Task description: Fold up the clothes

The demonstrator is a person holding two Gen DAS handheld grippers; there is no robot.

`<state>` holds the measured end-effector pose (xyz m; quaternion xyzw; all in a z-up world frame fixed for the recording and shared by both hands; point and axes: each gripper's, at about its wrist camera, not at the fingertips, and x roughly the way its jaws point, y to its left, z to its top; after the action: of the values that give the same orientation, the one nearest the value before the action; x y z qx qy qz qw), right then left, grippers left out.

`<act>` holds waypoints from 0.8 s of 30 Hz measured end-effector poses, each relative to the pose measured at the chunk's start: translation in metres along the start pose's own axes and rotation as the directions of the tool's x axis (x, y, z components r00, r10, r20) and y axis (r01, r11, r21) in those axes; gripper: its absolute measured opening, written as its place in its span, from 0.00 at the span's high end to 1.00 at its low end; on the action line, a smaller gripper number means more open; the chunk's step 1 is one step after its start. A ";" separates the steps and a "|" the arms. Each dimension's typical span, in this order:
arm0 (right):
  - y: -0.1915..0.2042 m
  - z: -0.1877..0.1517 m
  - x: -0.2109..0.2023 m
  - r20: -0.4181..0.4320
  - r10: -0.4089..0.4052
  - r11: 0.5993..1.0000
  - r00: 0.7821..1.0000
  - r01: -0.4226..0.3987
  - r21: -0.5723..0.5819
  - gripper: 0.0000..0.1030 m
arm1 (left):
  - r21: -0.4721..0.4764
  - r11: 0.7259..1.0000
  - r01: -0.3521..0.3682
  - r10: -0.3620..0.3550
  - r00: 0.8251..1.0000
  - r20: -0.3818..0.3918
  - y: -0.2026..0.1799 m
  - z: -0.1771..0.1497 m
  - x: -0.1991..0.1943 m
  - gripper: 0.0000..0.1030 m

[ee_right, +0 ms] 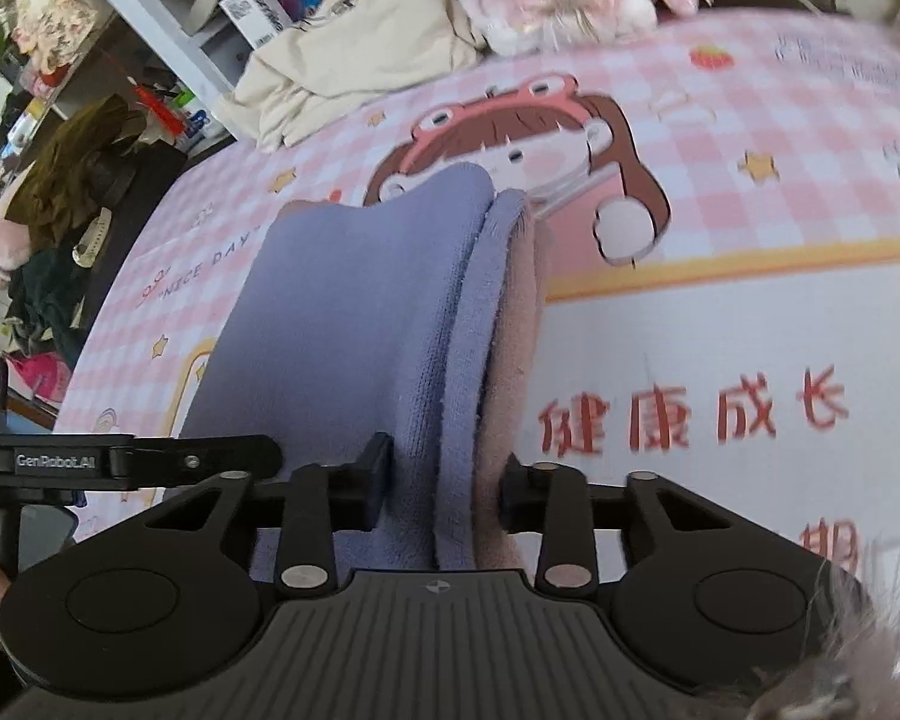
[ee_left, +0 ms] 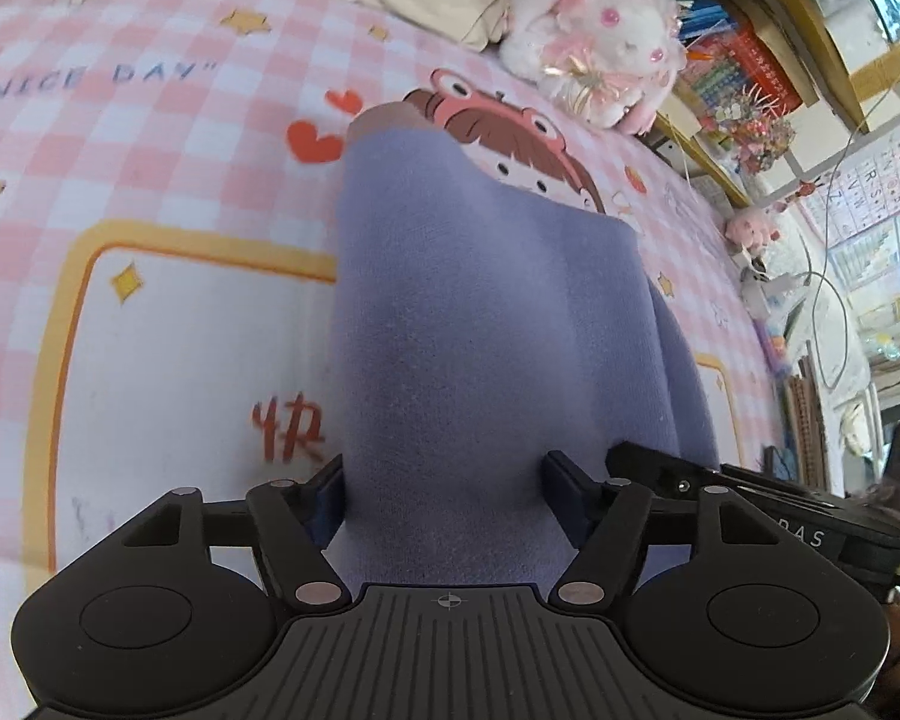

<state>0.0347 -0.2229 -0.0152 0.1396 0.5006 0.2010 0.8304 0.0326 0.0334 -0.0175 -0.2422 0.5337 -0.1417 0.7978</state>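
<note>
Grippers holding purple garment over pink checked sheet.
Left gripper and right gripper each pinch its folded cloth.

Pink checked cartoon bedsheet, crowded bookshelves behind, plush rabbit, beige cloth heap, daylight

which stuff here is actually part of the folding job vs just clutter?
In the job:
- purple garment, pink lining showing
- left hand-held gripper, shut on it
- right hand-held gripper, shut on it

Lying about:
- beige cloth heap
- white plush rabbit
- books on shelf
- pink checked bedsheet underneath
</note>
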 end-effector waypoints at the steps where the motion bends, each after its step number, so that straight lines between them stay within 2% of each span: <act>1: -0.002 0.000 0.000 -0.004 -0.002 1.000 1.000 0.002 0.016 0.56 | -0.001 1.000 0.001 -0.001 1.000 0.004 0.000 0.000 -0.001 0.31; 5: -0.011 0.001 0.002 -0.016 0.021 0.996 1.000 -0.019 0.090 0.48 | -0.024 1.000 0.013 -0.012 0.999 0.033 0.005 0.003 -0.005 0.30; 9: -0.020 0.003 0.005 -0.023 0.055 0.985 0.998 -0.050 0.166 0.47 | -0.075 0.996 0.049 -0.044 0.997 0.062 0.014 0.008 -0.008 0.30; 12: -0.027 0.004 0.007 -0.027 0.081 0.972 0.996 -0.072 0.223 0.47 | -0.059 0.997 0.042 -0.039 0.998 0.049 0.014 0.012 0.000 0.30; 14: -0.025 0.006 0.009 -0.029 0.086 0.973 0.996 -0.078 0.216 0.47 | -0.035 0.998 0.052 -0.050 0.998 0.042 0.009 0.013 0.005 0.32; 18: -0.020 0.008 0.013 -0.026 0.083 0.977 0.996 -0.076 0.199 0.51 | 0.022 0.999 0.041 -0.042 0.998 0.051 0.002 0.012 0.008 0.35; 21: -0.018 0.007 0.013 -0.013 0.088 0.979 0.996 -0.084 0.186 0.59 | 0.049 0.999 0.024 -0.027 0.998 0.064 -0.001 0.009 0.006 0.44; 22: -0.017 0.006 0.012 -0.004 0.088 0.981 0.996 -0.086 0.177 0.65 | 0.068 0.998 0.014 -0.019 0.997 0.073 -0.004 0.008 0.004 0.46; 24: -0.004 0.003 0.005 0.027 0.051 0.996 0.998 -0.053 0.075 0.71 | 0.132 0.991 -0.019 0.005 0.995 0.101 -0.016 0.003 -0.001 0.52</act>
<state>0.0408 -0.2243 -0.0196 0.1865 0.4935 0.2017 0.8252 0.0351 0.0214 -0.0073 -0.1923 0.4836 -0.1597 0.8388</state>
